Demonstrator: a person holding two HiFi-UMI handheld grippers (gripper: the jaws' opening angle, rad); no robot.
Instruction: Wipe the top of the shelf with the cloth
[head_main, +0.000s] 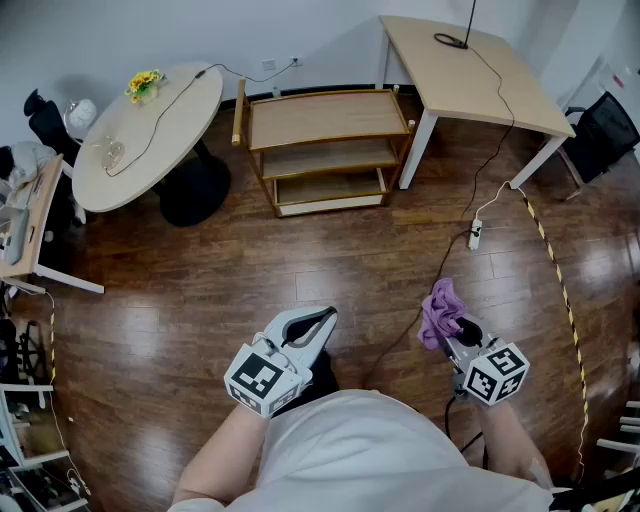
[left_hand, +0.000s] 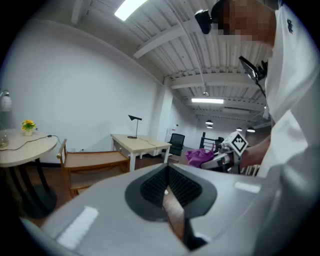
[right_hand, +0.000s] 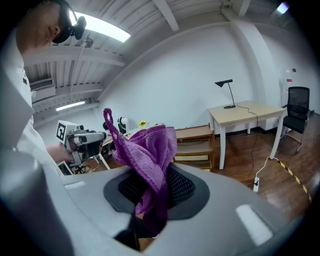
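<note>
The wooden three-tier shelf (head_main: 325, 118) stands against the far wall, its top bare; it also shows in the left gripper view (left_hand: 92, 161) and the right gripper view (right_hand: 192, 136). My right gripper (head_main: 453, 326) is shut on a purple cloth (head_main: 439, 308), which bunches up above the jaws (right_hand: 148, 156) and hangs down between them. My left gripper (head_main: 320, 320) is shut with nothing in it, its pads (left_hand: 176, 187) meeting at the tips. Both grippers are held low near the person's body, well short of the shelf.
A round table (head_main: 150, 130) with yellow flowers stands left of the shelf, a rectangular desk (head_main: 470, 70) with a lamp to its right. A power strip (head_main: 476, 235) and cable lie on the wood floor. Yellow-black tape (head_main: 560, 285) runs along the right; a black chair (head_main: 605, 130) stands beyond.
</note>
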